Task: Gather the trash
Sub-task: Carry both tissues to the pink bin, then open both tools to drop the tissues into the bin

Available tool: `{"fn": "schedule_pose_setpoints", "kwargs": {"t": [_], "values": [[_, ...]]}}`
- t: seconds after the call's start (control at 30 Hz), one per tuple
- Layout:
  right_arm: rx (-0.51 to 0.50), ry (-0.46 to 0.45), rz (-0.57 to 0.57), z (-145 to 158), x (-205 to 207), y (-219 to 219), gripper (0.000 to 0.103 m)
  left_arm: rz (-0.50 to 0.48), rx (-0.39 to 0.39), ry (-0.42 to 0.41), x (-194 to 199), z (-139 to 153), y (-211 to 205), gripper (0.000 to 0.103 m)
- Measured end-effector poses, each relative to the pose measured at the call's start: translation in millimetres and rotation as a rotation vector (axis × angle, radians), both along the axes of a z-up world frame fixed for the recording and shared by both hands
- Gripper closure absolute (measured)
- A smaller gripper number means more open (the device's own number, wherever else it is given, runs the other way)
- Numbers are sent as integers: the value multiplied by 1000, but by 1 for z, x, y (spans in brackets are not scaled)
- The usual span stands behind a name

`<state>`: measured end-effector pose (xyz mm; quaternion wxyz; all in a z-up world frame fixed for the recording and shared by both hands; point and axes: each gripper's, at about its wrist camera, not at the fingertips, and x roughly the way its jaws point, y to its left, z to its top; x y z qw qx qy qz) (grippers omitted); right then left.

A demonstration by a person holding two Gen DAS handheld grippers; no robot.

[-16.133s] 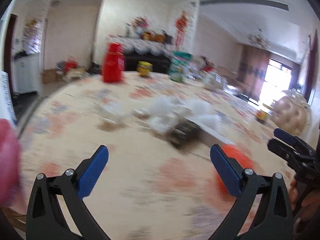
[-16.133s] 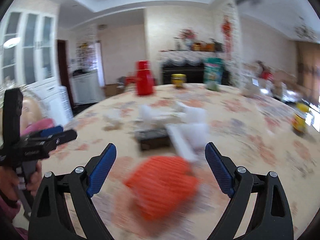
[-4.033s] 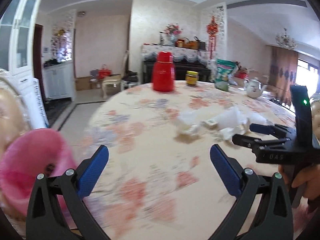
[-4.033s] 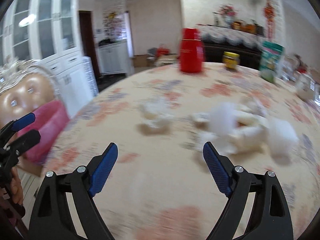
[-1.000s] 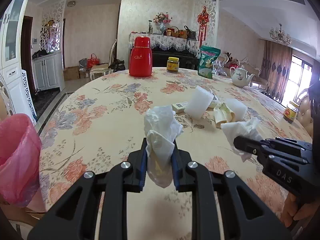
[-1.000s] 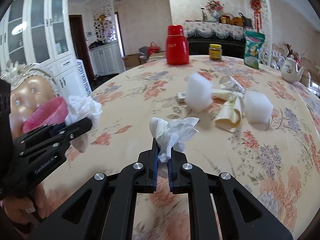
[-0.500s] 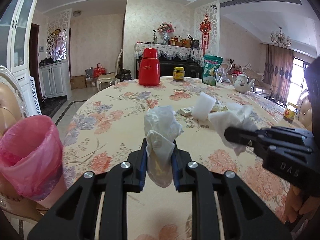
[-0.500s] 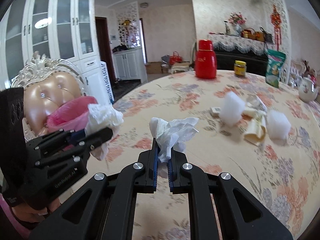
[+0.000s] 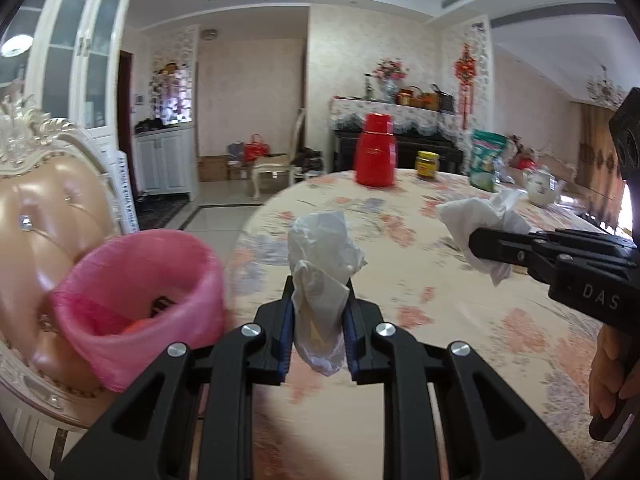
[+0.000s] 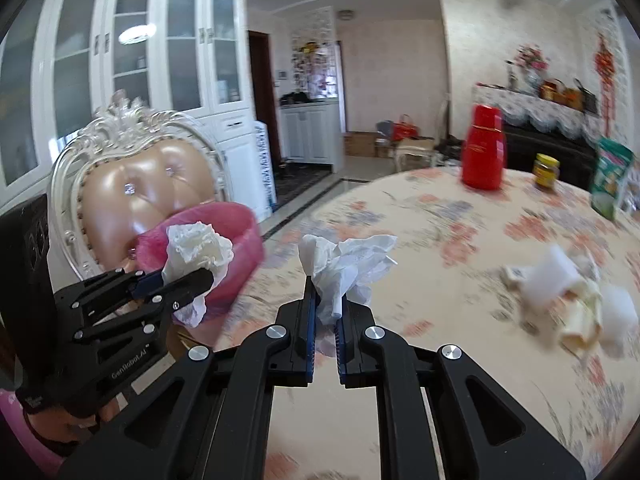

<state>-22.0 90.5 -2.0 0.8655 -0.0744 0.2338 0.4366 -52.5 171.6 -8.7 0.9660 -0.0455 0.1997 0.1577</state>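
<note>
My left gripper (image 9: 319, 312) is shut on a crumpled white tissue (image 9: 322, 256), held above the table edge just right of a trash bin lined with a pink bag (image 9: 140, 276). My right gripper (image 10: 325, 312) is shut on another crumpled white tissue (image 10: 344, 264). It also shows in the left wrist view (image 9: 480, 246) with its tissue (image 9: 480, 216). The left gripper shows in the right wrist view (image 10: 192, 276), its tissue (image 10: 196, 248) in front of the bin (image 10: 236, 232). More white trash (image 10: 572, 300) lies on the floral table (image 10: 440, 240).
The bin rests on a cream upholstered chair (image 10: 132, 184) by the table's left edge. A red thermos (image 9: 376, 154), a yellow jar (image 9: 427, 165), a green bag (image 9: 486, 164) and a teapot (image 9: 540, 186) stand at the table's far side. White cabinets (image 10: 120, 72) line the wall.
Both grippers, each still shut on its tissue, have swung left toward the pink bin. The bin now looks larger and closer, and the table trash has slid right.
</note>
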Motion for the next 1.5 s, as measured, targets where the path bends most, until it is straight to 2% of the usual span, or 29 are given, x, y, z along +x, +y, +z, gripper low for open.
{"fn": "schedule_pose_setpoints", "kwargs": {"t": [0.3, 0.47, 0.73, 0.9, 1.0, 1.07, 1.13, 1.2, 1.27, 1.3, 1.37, 1.5], "values": [[-5, -12, 161, 6, 1, 80, 92, 154, -13, -23, -35, 12, 82, 82], [-25, 9, 244, 5, 7, 129, 92, 197, -12, -2, -41, 14, 132, 82], [-34, 55, 338, -3, 25, 209, 92, 236, -44, 27, -24, 6, 198, 81], [-80, 67, 373, -15, 33, 252, 92, 251, -76, 59, -7, -5, 230, 80], [-106, 60, 386, -25, 35, 271, 90, 266, -82, 74, 0, -13, 244, 75], [-124, 69, 391, -33, 37, 279, 90, 302, -71, 83, 1, -17, 252, 52], [-130, 84, 388, -40, 40, 281, 86, 323, -63, 75, -2, -18, 254, 40], [-116, 108, 418, -44, 43, 275, 74, 319, -47, 73, -7, -19, 251, 33], [-97, 96, 418, -43, 43, 266, 43, 328, -9, 82, -12, -19, 245, 27], [-72, 91, 417, -40, 43, 259, 40, 339, 1, 83, -14, -18, 242, 25], [-50, 89, 405, -36, 44, 249, 41, 363, 4, 65, -25, -15, 234, 16], [-13, 76, 377, -25, 46, 219, 41, 396, 10, 27, -44, -7, 214, 5]]}}
